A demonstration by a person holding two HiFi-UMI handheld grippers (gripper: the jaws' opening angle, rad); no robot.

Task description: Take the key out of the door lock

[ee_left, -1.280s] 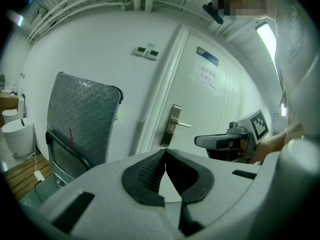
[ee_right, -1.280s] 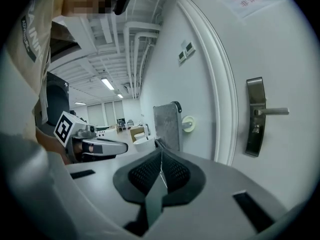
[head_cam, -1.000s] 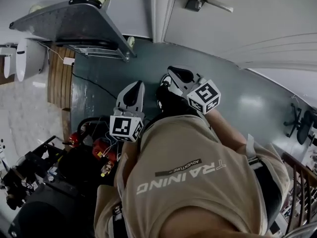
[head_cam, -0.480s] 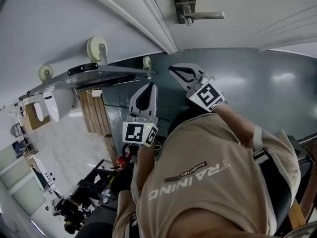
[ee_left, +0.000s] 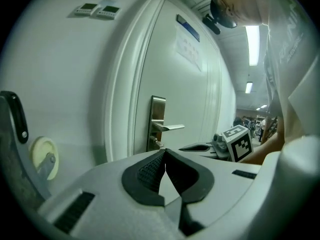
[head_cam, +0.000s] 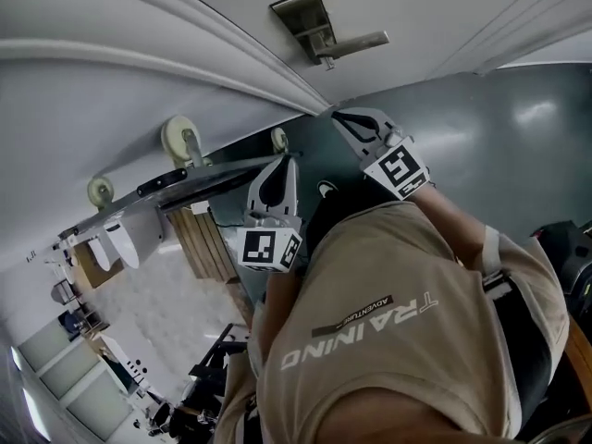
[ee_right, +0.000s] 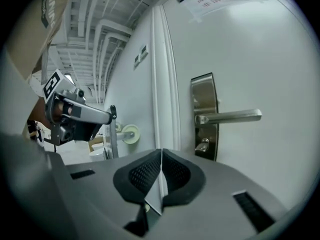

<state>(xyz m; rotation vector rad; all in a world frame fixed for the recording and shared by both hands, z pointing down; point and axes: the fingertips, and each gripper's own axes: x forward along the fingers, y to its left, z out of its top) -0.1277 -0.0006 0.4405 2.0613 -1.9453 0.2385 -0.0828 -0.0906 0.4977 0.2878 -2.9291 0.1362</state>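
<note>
— Below the lever handle (ee_right: 227, 117), by the door (ee_right: 265, 59)'s frame edge, the key (ee_right: 202, 145) sits in the lock plate (ee_right: 204, 91). Reached?
— Not yet; approaching. Both the right hand-held gripper (ee_right: 161, 153) and left hand-held gripper (ee_left: 164, 153) are clenched, empty. One must open, then close on it.

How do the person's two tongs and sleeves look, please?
Left tongs and right tongs are light grey shells with black ribbed pads. Each carries a white cube with black square markers. The person wears a beige short-sleeved shirt.
</note>
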